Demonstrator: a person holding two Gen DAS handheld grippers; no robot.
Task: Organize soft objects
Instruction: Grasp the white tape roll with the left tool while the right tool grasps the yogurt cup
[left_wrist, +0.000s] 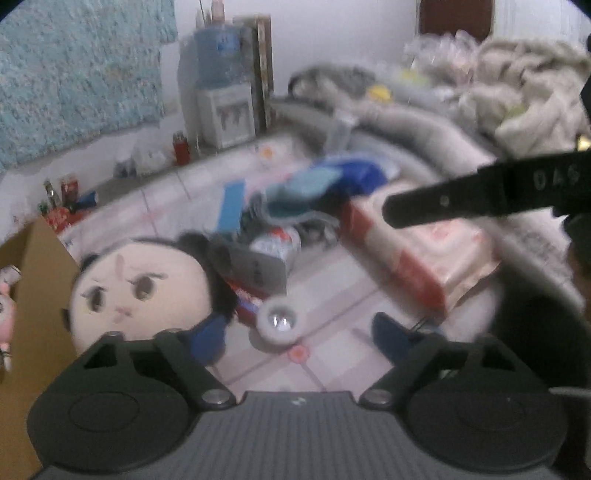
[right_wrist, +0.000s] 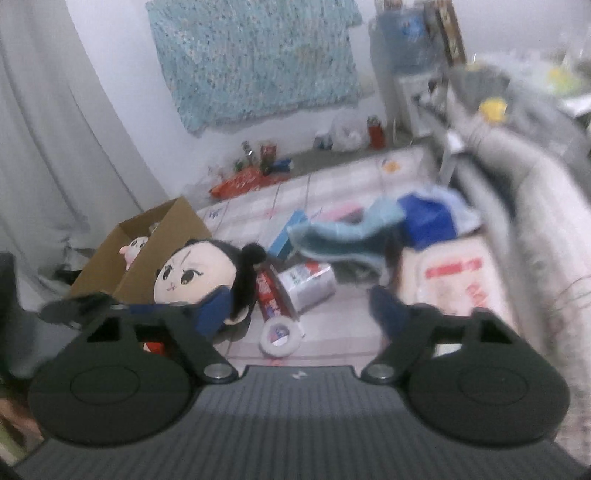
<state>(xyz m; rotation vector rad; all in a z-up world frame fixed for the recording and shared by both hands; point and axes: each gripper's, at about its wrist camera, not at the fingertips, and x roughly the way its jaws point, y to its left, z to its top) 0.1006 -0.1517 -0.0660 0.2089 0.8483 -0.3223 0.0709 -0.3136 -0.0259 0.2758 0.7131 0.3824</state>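
A plush doll (left_wrist: 136, 291) with a pale face and black hair lies on the tiled floor against a brown cardboard box (left_wrist: 33, 280). A pink plush (right_wrist: 135, 247) sits inside the box (right_wrist: 147, 236). A teal and blue cloth (left_wrist: 306, 188) is heaped farther back. My left gripper (left_wrist: 301, 336) hovers open above the floor, with the doll just behind its left finger and nothing gripped. My right gripper (right_wrist: 299, 314) is also open and holds nothing. The doll (right_wrist: 192, 273) lies beyond its left finger and the cloth (right_wrist: 343, 236) is ahead.
A white tape roll (left_wrist: 279, 321), a toothpaste box (right_wrist: 269, 295) and a red-and-white tissue pack (left_wrist: 417, 251) lie on the floor. A grey sofa edge (right_wrist: 535, 206) runs along the right. A water dispenser (left_wrist: 225, 110) stands at the back wall, and bottles and packets line the far floor edge.
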